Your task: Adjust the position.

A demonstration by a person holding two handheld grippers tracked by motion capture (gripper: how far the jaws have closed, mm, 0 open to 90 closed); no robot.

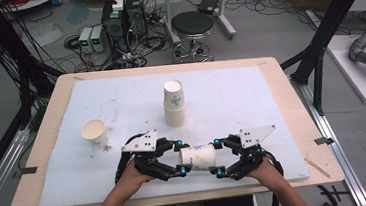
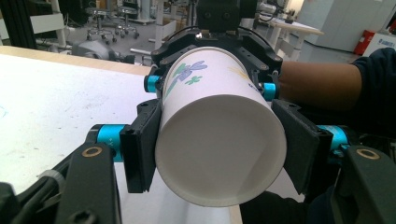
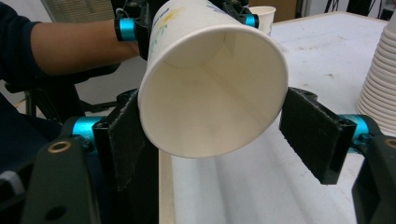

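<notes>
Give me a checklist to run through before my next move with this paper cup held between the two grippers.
1. Left gripper clamped on the paper cup, base end: ok, both pads press it.
2. Right gripper gripping the mouth end: not ok, one pad stands apart from the rim.
3. Cup lifted, lying level: ok.
4. Stack of cups upright, apart from the grippers: ok.
5. Single cup upright, apart: ok.
6. Held cup is one cup, not nested: cannot tell.
</notes>
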